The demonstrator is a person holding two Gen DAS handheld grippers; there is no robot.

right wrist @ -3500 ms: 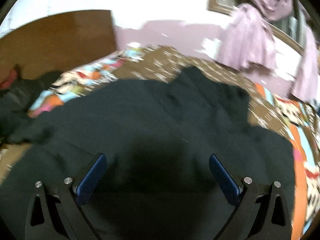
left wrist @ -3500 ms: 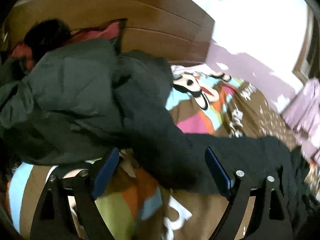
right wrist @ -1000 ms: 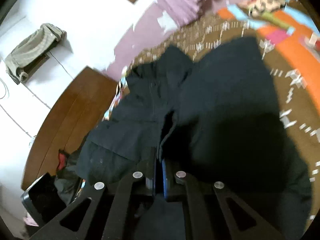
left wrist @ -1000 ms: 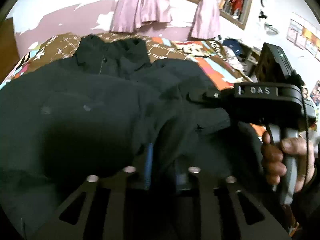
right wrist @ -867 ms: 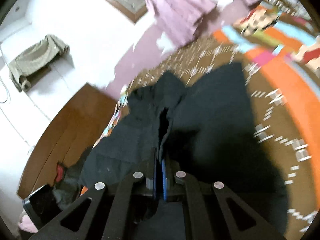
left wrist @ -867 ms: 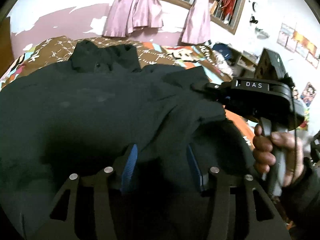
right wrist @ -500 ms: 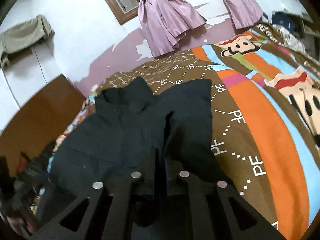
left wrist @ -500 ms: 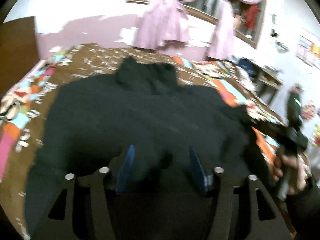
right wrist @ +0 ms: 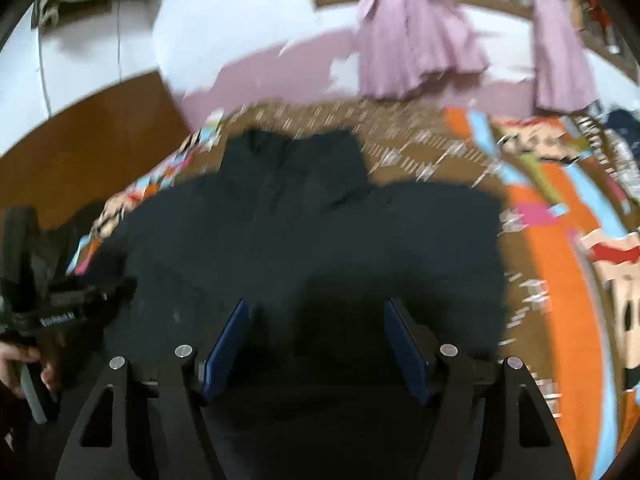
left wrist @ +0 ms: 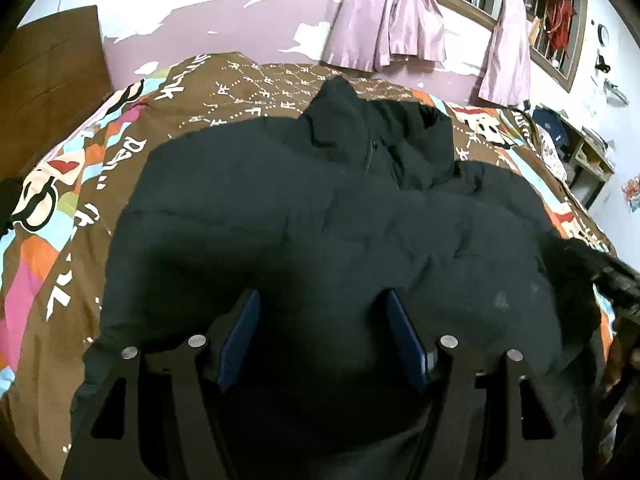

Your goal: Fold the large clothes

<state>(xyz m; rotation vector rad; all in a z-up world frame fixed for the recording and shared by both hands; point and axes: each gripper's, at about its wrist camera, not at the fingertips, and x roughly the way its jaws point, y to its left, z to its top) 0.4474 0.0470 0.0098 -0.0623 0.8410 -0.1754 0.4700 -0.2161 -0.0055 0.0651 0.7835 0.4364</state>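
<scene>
- Bed (left wrist: 52, 280): patterned brown and orange cover under a lilac wall with tied curtains (left wrist: 384, 12).
- Black jacket (left wrist: 320, 216): spread flat mid-bed, collar to the wall, likely laid out for folding.
- Left claw (left wrist: 324, 336): blue pads apart, empty, above the hem.
- Right claw (right wrist: 316, 340): apart, empty.
- Unclear: sleeves; right view blurred; near hem cut off.

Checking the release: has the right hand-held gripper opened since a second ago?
Yes. The right hand-held gripper, shut on the black jacket then, now has its jaws apart, with the jacket spread on the bedspread.
</scene>
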